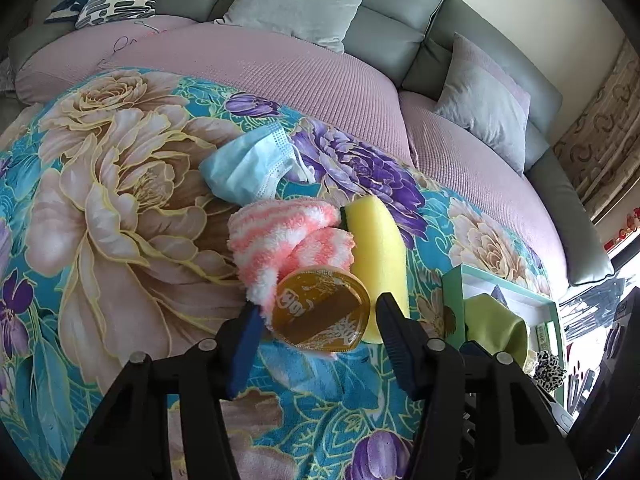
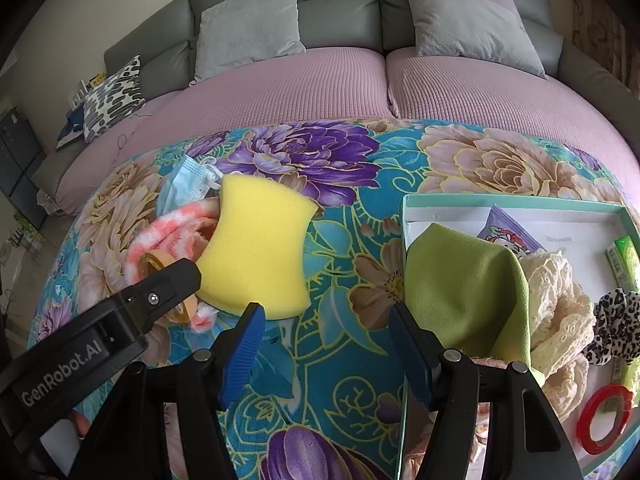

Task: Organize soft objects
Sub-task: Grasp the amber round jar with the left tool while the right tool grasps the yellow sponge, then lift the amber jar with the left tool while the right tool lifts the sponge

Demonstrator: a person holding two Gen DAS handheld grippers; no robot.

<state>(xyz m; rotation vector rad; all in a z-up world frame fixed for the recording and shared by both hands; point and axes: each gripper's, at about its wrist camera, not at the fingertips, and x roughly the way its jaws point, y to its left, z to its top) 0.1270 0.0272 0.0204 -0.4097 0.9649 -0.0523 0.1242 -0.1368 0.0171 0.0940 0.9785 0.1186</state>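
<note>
The left gripper (image 1: pixel 316 312), jaws half-wide, straddles a tape roll (image 1: pixel 320 308) (yellow sponge (image 1: pixel 378 248) at two o'clock); the pink sock (image 1: pixel 280 236) could be snagged. The right gripper (image 2: pixel 326 344) is held wide, empty.

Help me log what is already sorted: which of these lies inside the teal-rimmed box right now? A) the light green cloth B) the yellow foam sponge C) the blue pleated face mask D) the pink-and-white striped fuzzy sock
A: the light green cloth drapes over the teal-rimmed box, while the sponge, mask and sock lie outside it on the floral blanket.
</note>
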